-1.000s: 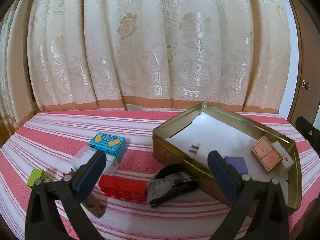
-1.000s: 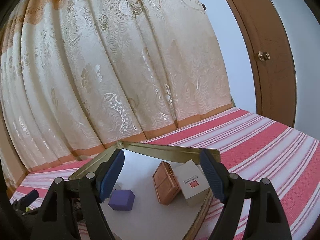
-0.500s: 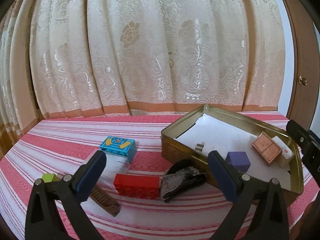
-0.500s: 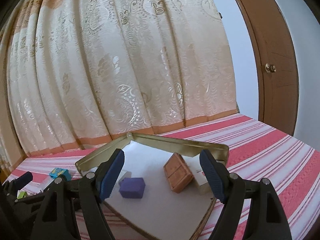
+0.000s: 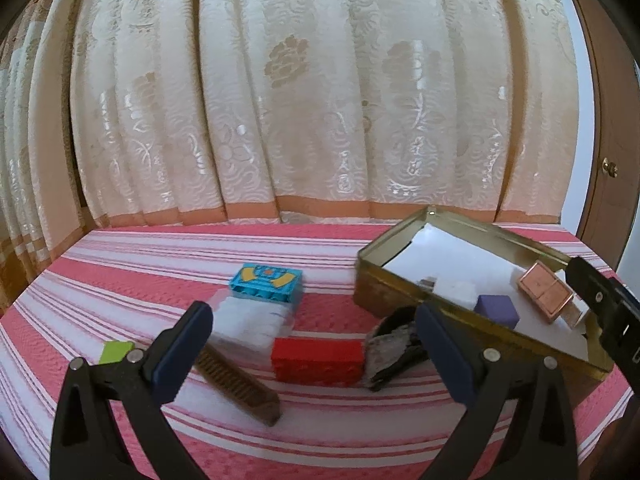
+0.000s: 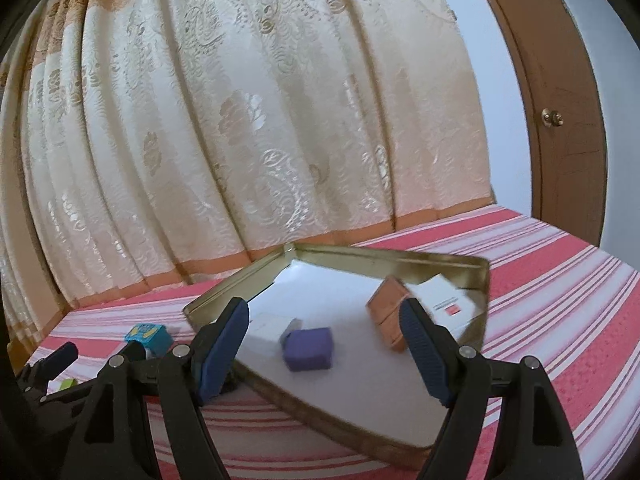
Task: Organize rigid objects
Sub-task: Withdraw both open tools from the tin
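Note:
A gold tin box [image 5: 400, 256] [image 6: 224, 296] lies on the striped cloth and holds a purple cube [image 5: 496, 308] [image 6: 310, 348], a copper-pink box [image 5: 546, 292] [image 6: 386, 320], a white box with a red mark [image 6: 444, 302] and a small white plug [image 6: 266, 326]. Left of it lie a red brick [image 5: 318, 360], a blue brick [image 5: 266, 282] [image 6: 146, 334], a clear white packet [image 5: 250, 320], a brown comb [image 5: 240, 384], a green piece [image 5: 116, 352] and a dark rock-like lump [image 5: 394, 344]. My left gripper [image 5: 314, 354] is open and empty above the red brick. My right gripper [image 6: 324, 344] is open and empty above the tin.
A cream patterned curtain [image 5: 320, 100] hangs close behind the surface. A brown wooden door [image 6: 560, 100] with a knob stands at the right. The red and white striped cloth [image 5: 160, 264] covers the whole surface.
Both grippers have drawn back and shifted left, staying open and empty. The objects now sit further right and further off in both views.

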